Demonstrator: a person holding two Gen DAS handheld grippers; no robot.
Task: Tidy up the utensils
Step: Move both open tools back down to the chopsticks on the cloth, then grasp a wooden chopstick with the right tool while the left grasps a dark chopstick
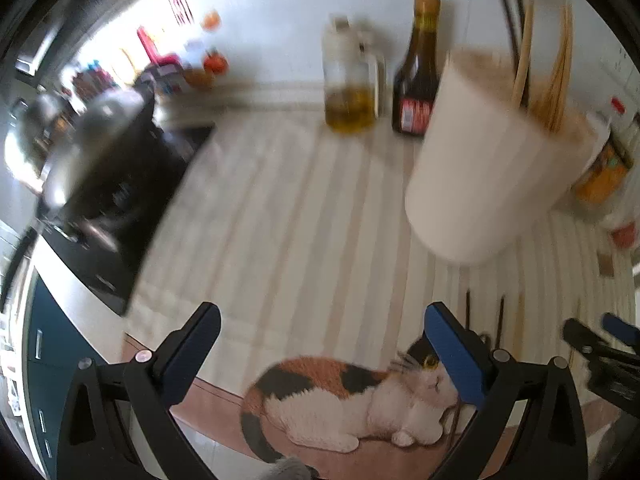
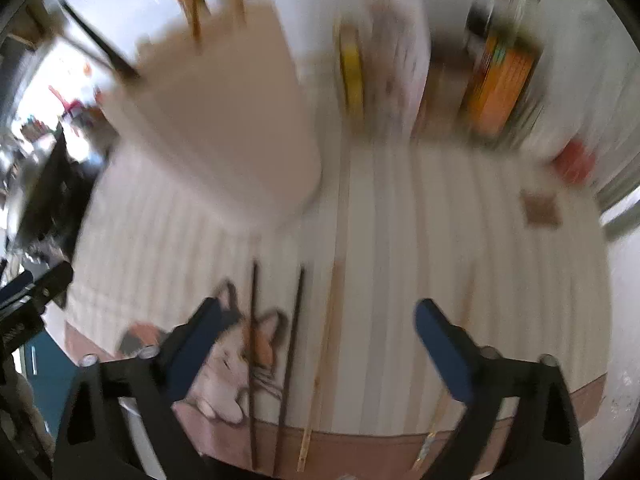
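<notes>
Left wrist view first: at the far left I see a dark stove point(image 1: 120, 200) with a steel pot point(image 1: 80, 148) on it, set into the surface point(image 1: 280, 220), which carries a pale striped mat. Behind, by the wall, stand an oil bottle point(image 1: 348, 80) and a dark sauce bottle point(image 1: 416, 80), just beside each other. To their right is a white holder point(image 1: 492, 168) with wooden chopsticks point(image 1: 560, 68) standing in it. My left gripper point(image 1: 324, 356) has its jaws apart, with nothing between them; it hangs over a cat picture point(image 1: 340, 396) printed on the mat's near edge. Right of it, two dark chopsticks point(image 1: 500, 320) lie flat on the mat, and the right gripper's tip shows at the frame's edge.

In the right wrist view, much blurred, the holder point(image 2: 216, 120) sits upper left, with wooden and dark sticks in it. Below it, the dark chopsticks point(image 2: 296, 340) lie side by side across the cat picture point(image 2: 224, 364), and a pale wooden chopstick point(image 2: 324, 352) lies just to their right. All three run away from me, well apart from the holder. My right gripper point(image 2: 320, 348) stands wide, pads touching nothing, with the loose chopsticks lying between the fingers' lines. Further right, a blurred orange box point(image 2: 500, 88) and other packets stand along the wall.
</notes>
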